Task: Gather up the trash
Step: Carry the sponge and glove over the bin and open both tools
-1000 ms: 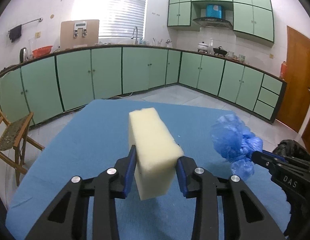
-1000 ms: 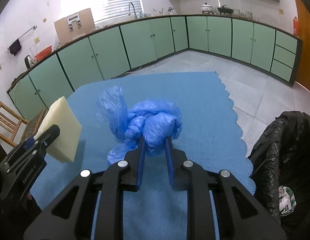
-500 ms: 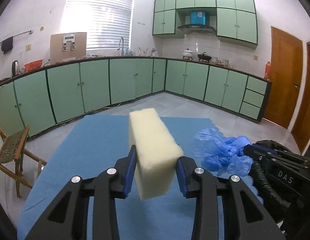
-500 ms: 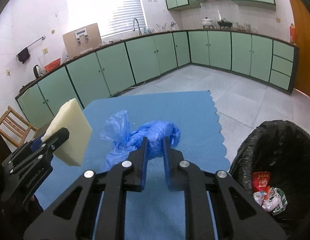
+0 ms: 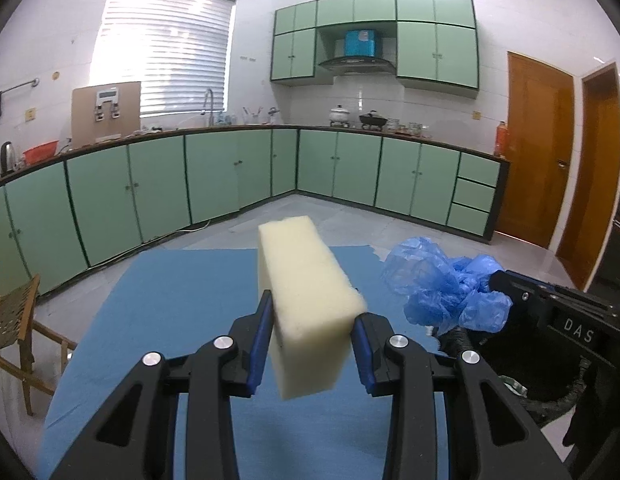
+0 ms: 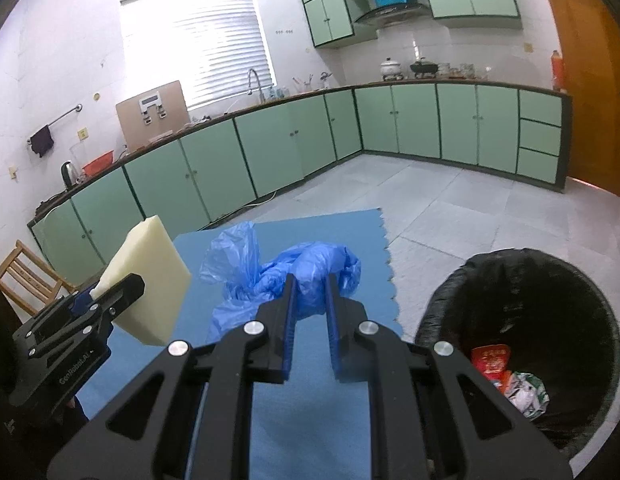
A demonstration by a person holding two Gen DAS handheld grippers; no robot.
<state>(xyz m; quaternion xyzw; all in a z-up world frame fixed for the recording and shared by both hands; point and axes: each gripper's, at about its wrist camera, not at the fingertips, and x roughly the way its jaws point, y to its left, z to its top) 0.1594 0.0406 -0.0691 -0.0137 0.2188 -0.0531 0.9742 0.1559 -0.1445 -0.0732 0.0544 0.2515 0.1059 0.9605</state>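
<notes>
Looking through my left wrist camera, I see my left gripper (image 5: pixel 312 330) clamped on one foam block (image 5: pixel 306 292), cream-white, rectangular, with a rough porous face and slightly ragged top edge. It stands on end between the blue pads, tilted a little, held in the air above the blue cloth (image 5: pixel 170 300). At the right of this view my right gripper (image 5: pixel 498 280) comes in from the side, gripping one crumpled blue bag (image 5: pixel 442 288) of thin, shiny, half-clear plastic, bunched into several lobes. Below it I make out part of the black bin (image 5: pixel 558 400).

Through my right wrist camera, the right gripper (image 6: pixel 311 292) has its jaws pinched narrow on the bag (image 6: pixel 302 268), which bulges past the tips, with a loose flap sticking up to the left. The bag hangs over the cloth's (image 6: pixel 310 420) zigzag right edge, near the bin. The left gripper (image 6: pixel 122 286) shows at the left of this view, with the block (image 6: pixel 150 280) in its pads. One bin (image 6: pixel 510 280) lined with a black sack stands on the floor just right of the cloth; inside I count one red packet (image 6: pixel 490 360) and a wad of white-and-green wrappers (image 6: pixel 526 394), too jumbled to count.
</notes>
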